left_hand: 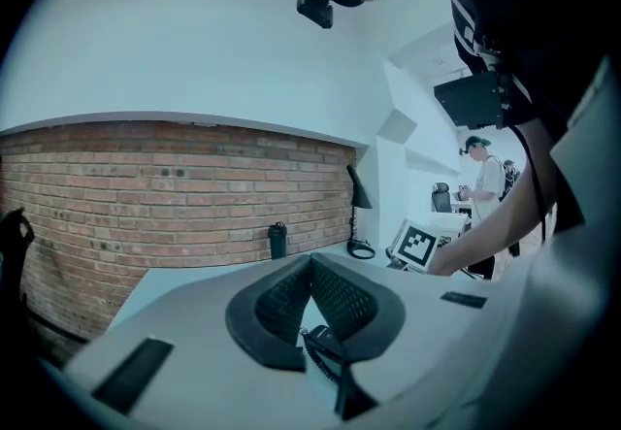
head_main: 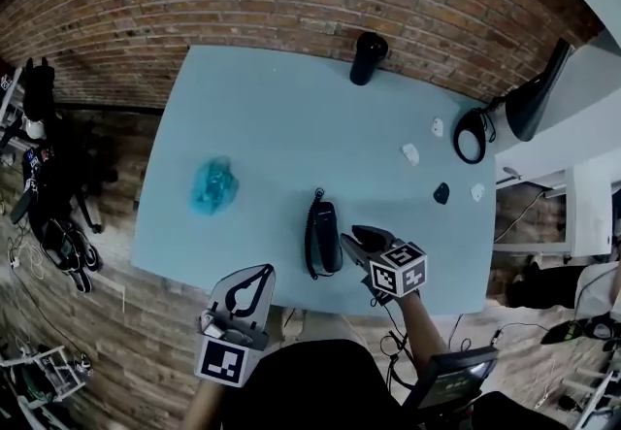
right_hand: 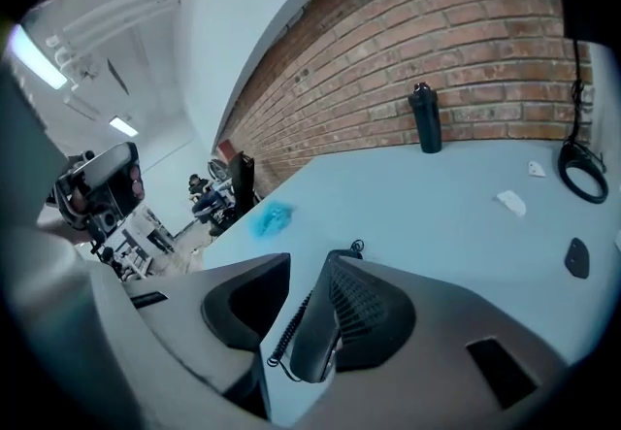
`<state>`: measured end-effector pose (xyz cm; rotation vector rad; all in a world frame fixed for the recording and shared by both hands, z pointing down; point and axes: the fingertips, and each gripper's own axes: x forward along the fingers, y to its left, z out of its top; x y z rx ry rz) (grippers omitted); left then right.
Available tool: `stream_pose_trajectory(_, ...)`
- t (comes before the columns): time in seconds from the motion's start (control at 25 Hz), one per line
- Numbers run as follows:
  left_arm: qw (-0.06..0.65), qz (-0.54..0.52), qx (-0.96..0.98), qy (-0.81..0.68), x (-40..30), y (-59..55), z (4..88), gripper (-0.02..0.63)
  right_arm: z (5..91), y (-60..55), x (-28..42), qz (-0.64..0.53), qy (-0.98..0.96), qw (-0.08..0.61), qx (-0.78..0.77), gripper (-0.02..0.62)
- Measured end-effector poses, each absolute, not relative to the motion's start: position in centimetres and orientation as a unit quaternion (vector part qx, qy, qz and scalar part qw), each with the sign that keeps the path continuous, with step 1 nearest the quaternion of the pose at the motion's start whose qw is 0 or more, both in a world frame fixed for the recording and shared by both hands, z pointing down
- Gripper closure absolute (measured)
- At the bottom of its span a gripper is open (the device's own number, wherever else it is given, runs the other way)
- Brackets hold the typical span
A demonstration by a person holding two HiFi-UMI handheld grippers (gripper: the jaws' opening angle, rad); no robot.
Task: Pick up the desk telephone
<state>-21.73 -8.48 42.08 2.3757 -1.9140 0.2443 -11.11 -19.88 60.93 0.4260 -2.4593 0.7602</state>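
The telephone [head_main: 324, 236] is a slim black handset that lies flat on the pale blue table [head_main: 272, 117], long and narrow. A coiled black cord [head_main: 310, 248] runs down its left side and curls off its far end.

In the right gripper view the right gripper [right_hand: 309, 263] has its jaws spread apart, and the telephone [right_hand: 312, 336] lies in the gap between them. Its body rests against the ribbed pad of the right-hand jaw. The cord [right_hand: 289, 326] fills part of the space toward the left-hand jaw, which is clear of the handset. The jaws are not closed on the handset.

The left gripper [left_hand: 310, 268] has its jaws pressed together at the tips with nothing in them. Through the small gap under the tips, part of the telephone [left_hand: 325, 341] and its cord shows, beyond the jaws. In the head view the left gripper [head_main: 260, 275] hangs at the near edge of the table, left of the handset and apart from it.
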Motion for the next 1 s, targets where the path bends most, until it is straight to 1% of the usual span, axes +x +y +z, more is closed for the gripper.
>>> stream_pose_trajectory(0.08,0.04,0.083,0.77,-0.631,-21.5,-8.9,42.2,0.588,62.1,-20.1,-11.2,0.297,-0.905,0.268,0.146,0.469)
stream_pose_trajectory(0.28,0.05,0.097,0.762,-0.638,-21.1,-9.1,43.1,0.588,64.7,-20.5,-11.3,0.329,-0.891,0.284,0.132,0.419)
stream_pose_trajectory(0.36,0.05,0.102,0.759,-0.641,-21.0,-9.2,43.3,0.588,65.7,-20.4,-11.3,0.343,-0.886,0.288,0.12,0.391)
stream_pose_trajectory(0.44,0.053,0.103,0.754,-0.646,-21.1,-9.4,43.4,0.588,66.5,-20.4,-11.4,0.364,-0.881,0.282,0.112,0.35)
stream_pose_trajectory(0.52,0.056,0.101,0.749,-0.653,-21.2,-9.6,43.4,0.588,67.6,-20.7,-11.4,0.373,-0.877,0.283,0.111,0.347)
stream_pose_trajectory(0.76,0.086,0.112,0.734,-0.665,-20.6,-9.2,44.5,0.588,70.7,-20.4,-11.3,0.367,-0.868,0.323,0.089,0.345)
stream_pose_trajectory(0.92,0.064,0.102,0.733,-0.67,-20.6,-9.7,44.3,0.588,71.8,-19.8,-12.1,0.358,-0.865,0.344,0.068,0.33)
stream_pose_trajectory(1.0,0.089,0.106,0.73,-0.669,-20.4,-9.4,45.2,0.588,72.7,-19.8,-12.0,0.355,-0.861,0.356,0.071,0.328)
